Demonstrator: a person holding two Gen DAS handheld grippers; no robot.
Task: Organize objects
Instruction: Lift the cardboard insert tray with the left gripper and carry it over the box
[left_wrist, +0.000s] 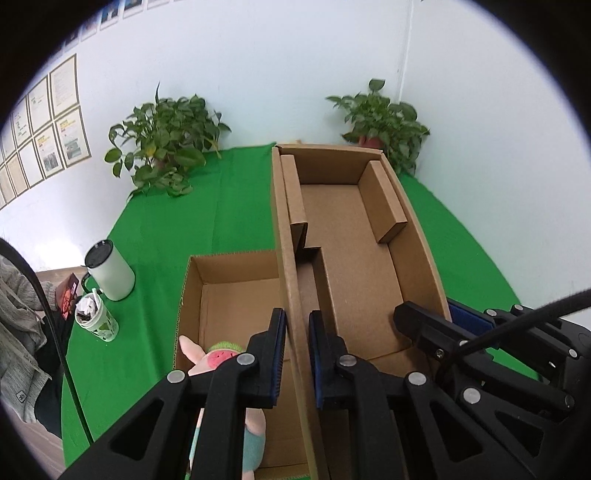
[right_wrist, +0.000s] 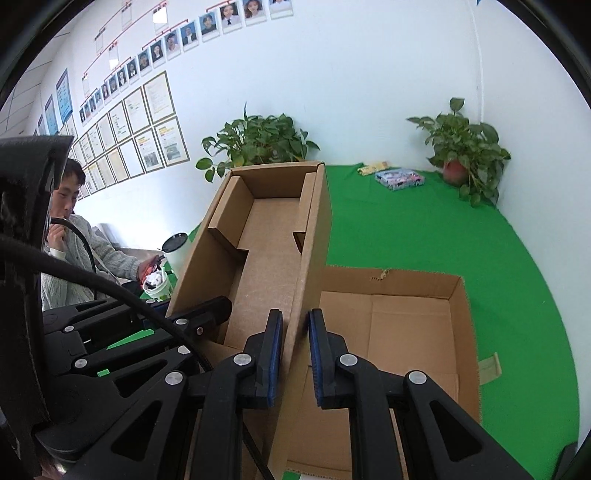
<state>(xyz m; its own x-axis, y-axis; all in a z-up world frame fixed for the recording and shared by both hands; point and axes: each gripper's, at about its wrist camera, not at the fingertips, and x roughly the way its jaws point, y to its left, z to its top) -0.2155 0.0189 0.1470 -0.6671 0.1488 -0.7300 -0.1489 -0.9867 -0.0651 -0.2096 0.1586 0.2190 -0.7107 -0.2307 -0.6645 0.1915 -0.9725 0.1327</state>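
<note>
Left wrist view: left gripper (left_wrist: 297, 354) clamps one side wall of the long brown cardboard tray (left_wrist: 354, 254); a pink plush toy (left_wrist: 221, 363) already lies in the smaller open cardboard box (left_wrist: 192, 295) just left. Right wrist view: right gripper (right_wrist: 295, 356) clamps the tray's opposite wall; an empty open cardboard box (right_wrist: 467, 317) sits just right; the tray seems mid-carry, unplaced.

brown cardboard box (left_wrist: 354, 229), green cloth (left_wrist: 221, 206), pink plush toy (left_wrist: 207, 360).

Two potted plants (left_wrist: 166, 144) (left_wrist: 380, 122) stand against the white wall at the back of the green table (left_wrist: 229, 206). A white mug with a dark lid (left_wrist: 109, 271) sits at its left edge beside a patterned cup (left_wrist: 96, 325). A seated person in a grey cardigan (right_wrist: 88, 254) holds a red phone (right_wrist: 147, 271); framed papers (right_wrist: 147, 122) line the wall.
</note>
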